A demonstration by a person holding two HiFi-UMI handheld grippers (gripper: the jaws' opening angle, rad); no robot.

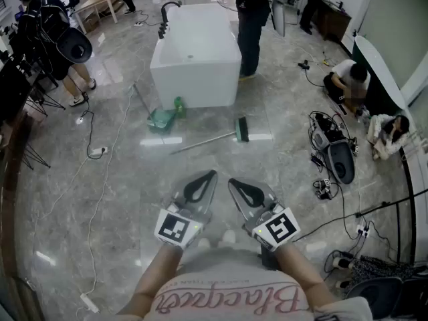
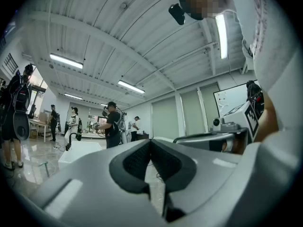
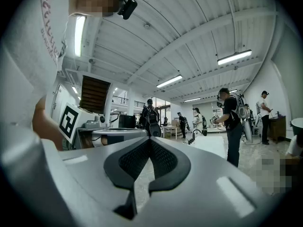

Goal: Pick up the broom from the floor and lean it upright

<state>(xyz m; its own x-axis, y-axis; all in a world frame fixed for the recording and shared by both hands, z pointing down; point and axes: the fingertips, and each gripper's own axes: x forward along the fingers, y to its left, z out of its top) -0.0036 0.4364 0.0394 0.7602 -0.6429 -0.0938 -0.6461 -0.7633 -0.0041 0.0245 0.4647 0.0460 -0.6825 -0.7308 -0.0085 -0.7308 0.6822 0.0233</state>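
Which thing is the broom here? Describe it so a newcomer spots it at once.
Find the big white bathtub. On the floor just nearer the camera lies the broom: a thin silvery pole with a dark head at its right end, unlike the squat green dustpan and bottle beside it.

The broom [image 1: 221,137] has a thin handle that fades into the floor glare at its left end, so its tip is hard to place. The green things [image 1: 162,119] near the white tub [image 1: 194,52] are too small to name. The person [image 1: 253,25] standing at the tub's right is cut off at the shoulders by the head view's far edge.
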